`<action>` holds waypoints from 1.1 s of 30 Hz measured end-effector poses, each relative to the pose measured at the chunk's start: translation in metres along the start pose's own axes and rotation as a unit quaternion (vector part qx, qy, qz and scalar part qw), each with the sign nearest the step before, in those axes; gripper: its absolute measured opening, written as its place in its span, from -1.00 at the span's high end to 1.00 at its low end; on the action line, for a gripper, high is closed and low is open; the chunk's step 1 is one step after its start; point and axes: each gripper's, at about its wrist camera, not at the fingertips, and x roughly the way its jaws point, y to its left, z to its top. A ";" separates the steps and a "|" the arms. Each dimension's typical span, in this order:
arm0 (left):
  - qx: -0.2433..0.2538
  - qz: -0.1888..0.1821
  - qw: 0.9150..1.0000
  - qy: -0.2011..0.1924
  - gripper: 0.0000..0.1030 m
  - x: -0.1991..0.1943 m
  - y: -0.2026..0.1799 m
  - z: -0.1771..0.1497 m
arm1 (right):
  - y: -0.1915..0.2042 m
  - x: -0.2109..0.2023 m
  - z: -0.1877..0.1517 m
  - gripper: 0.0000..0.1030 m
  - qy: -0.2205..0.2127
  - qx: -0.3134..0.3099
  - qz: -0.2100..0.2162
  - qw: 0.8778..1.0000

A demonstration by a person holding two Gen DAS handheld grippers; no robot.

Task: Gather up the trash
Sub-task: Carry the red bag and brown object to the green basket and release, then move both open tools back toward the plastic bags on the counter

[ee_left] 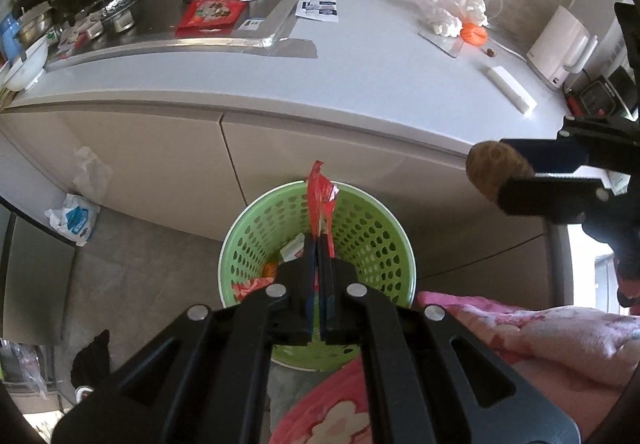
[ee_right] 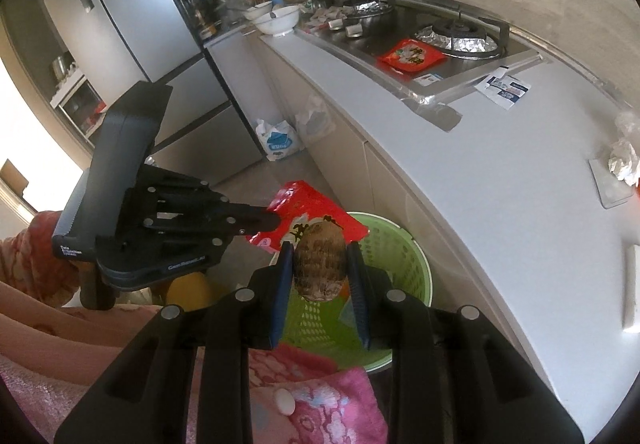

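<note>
Item one: my left gripper (ee_left: 320, 240), jaws fully closed on a red wrapper (ee_left: 320, 192). The wrapper stands up out of the fingertips, directly above the mouth of the green basket (ee_left: 360, 216). In the right wrist view the same wrapper (ee_right: 320, 204) shows its printed face, pinched at its left edge by the left gripper (ee_right: 276, 221).

Item two: my right gripper (ee_right: 320, 256), jaws part open and pressed on either side of a brown, rough-skinned oval lump (ee_right: 320, 264), possibly a root vegetable; I cannot tell for sure. In the left wrist view it (ee_left: 496, 172) hangs right of the basket, in front of the cabinet doors.

Item three: the basket (ee_right: 400, 256), green perforated plastic, on the floor against the cabinets. Inside lie scraps of paper and red and orange packaging.

Item four: the desk (ee_left: 360, 76), white, still carrying litter: a red packet (ee_left: 210, 16) on the steel hob surround, blue-and-white sachets (ee_left: 320, 8) beside the hob, crumpled white tissue (ee_left: 460, 16) with an orange object (ee_left: 474, 34) on a clear tray at the far right, a white stick-shaped piece (ee_left: 512, 88) near the kettle (ee_left: 560, 44).

Item five: a white and blue plastic bag (ee_left: 74, 218) on the floor at left.

Item six: pink patterned sleeves (ee_left: 540, 336) at the near edge.
</note>
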 end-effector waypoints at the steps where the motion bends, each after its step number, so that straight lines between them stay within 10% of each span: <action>1: 0.001 -0.001 1.000 0.001 0.99 0.000 -0.001 0.001 | 0.000 0.000 0.000 0.47 0.000 0.001 0.000 1.000; 12: 0.007 -0.001 1.000 0.010 0.94 0.004 -0.004 0.009 | -0.005 0.001 -0.001 0.46 -0.001 0.006 0.002 1.000; 17: 0.004 0.007 1.000 -0.002 0.34 -0.002 -0.002 0.009 | -0.004 0.004 -0.002 0.47 0.005 0.003 0.006 1.000; 29: 0.006 0.043 0.999 -0.028 -0.15 -0.020 0.011 0.018 | -0.002 0.042 -0.009 0.45 0.047 -0.009 0.025 0.999; 33: 0.001 0.049 0.998 -0.028 -0.20 -0.021 0.017 0.020 | 0.004 0.048 -0.009 -0.11 0.056 -0.015 0.026 0.998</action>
